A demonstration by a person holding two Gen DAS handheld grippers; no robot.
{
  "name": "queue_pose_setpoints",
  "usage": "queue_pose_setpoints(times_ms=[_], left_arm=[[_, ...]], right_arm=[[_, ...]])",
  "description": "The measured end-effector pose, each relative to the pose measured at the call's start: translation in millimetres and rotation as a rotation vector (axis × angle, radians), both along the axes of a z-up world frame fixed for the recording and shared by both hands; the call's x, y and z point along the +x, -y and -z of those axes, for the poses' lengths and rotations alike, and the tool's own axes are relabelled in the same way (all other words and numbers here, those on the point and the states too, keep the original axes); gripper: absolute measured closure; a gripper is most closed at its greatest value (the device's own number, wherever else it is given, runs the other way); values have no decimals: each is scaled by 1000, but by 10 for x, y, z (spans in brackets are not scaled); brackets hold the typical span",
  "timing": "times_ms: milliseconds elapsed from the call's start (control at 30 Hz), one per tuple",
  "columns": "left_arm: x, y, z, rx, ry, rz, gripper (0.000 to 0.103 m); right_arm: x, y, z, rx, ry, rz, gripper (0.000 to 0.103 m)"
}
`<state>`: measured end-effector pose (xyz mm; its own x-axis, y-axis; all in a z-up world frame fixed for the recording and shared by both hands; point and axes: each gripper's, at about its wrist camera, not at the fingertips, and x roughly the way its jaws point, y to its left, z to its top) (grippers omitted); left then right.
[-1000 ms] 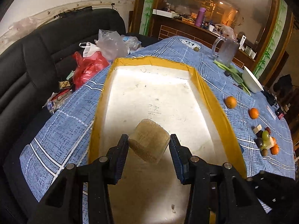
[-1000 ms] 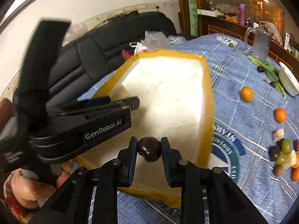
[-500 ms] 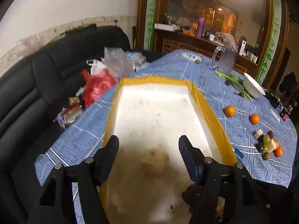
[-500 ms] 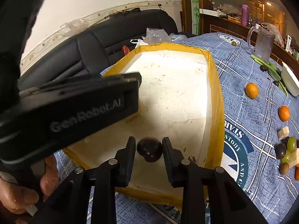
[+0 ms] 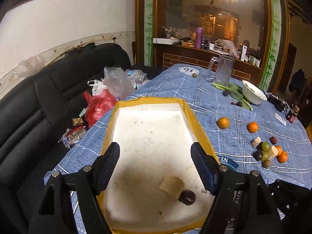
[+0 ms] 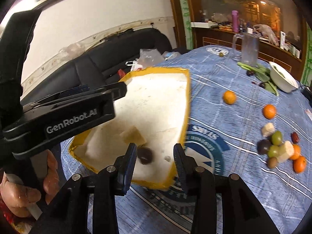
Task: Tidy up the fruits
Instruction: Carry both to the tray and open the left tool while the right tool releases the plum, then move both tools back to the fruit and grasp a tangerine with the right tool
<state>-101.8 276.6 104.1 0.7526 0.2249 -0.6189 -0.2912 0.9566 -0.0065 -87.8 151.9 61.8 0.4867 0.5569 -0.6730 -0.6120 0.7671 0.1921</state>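
Left gripper (image 5: 156, 165) jaws opening, empty, right gripper (image 6: 154, 159) likewise

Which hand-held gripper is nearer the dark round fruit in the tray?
Right hand-held gripper: the dark round fruit lies just beyond its opening fingers. The left hand-held gripper, also opening, is farther.

Open tray (image 5: 192, 117) floor beyond cube (image 5: 172, 185)
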Motion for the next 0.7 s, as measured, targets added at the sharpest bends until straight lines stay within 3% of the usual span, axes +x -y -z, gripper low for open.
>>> queue_pose_setpoints(times_ms=[500,700], left_arm=[[72,429,-6,43,-25,81,27],[116,478,25,4,-46,111,27]], right_arm=[[119,764,7,46,-25,135,60],[174,1155,2,38,-16,210,60]])
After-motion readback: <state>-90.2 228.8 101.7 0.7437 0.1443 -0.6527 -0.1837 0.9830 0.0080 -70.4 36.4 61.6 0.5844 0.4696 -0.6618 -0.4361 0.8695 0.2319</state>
